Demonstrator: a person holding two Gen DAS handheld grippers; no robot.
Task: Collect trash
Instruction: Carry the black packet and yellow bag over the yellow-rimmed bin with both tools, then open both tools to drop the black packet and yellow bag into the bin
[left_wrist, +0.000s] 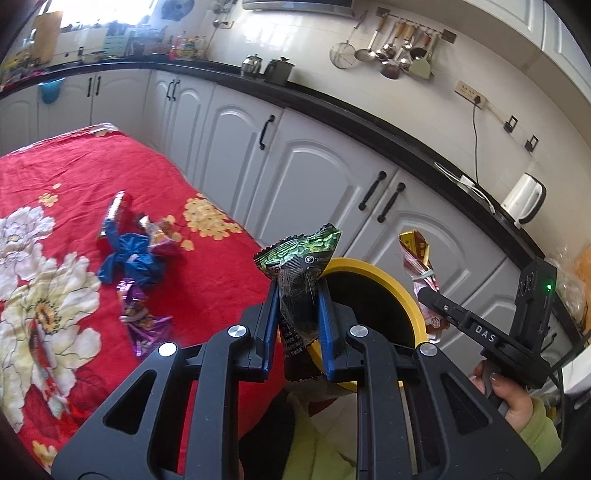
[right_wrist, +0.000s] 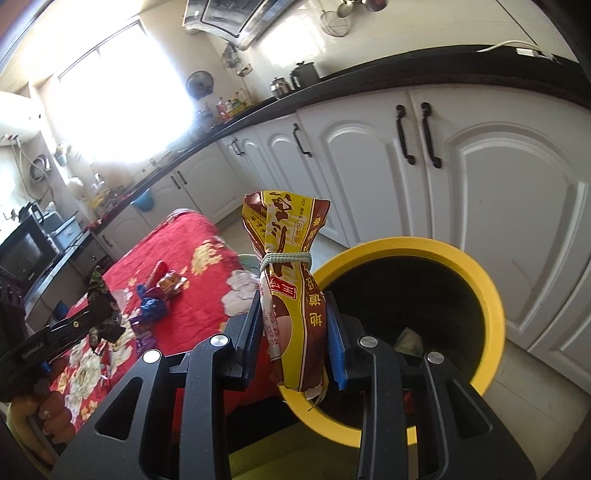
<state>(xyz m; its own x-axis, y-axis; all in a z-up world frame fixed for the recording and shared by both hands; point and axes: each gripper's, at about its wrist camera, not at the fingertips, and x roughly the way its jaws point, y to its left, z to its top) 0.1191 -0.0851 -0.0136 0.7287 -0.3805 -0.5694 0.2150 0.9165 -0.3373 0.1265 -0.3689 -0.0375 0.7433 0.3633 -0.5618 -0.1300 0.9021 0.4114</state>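
1. Now both loads held: left tongs (left_wrist: 298, 314) clamped on green snack wrapper (left_wrist: 301, 258), right tongs (right_wrist: 295, 332) on tied yellow-brown packet (right_wrist: 286, 258).
2. Centre each over yellow-rimmed bin (right_wrist: 476, 273) before release.
3. More wrappers (left_wrist: 136, 254) waiting on red floral worktop (left_wrist: 74, 170).

A green wrapper (left_wrist: 295, 280) and a tied yellow-brown packet (right_wrist: 291, 291) stand upright (both clamped) beside the yellow-rimmed bin (right_wrist: 491, 295).

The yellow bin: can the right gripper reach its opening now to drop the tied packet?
Probably yes. The right gripper, shut on the tied packet, sits at the yellow bin rim, nothing between.
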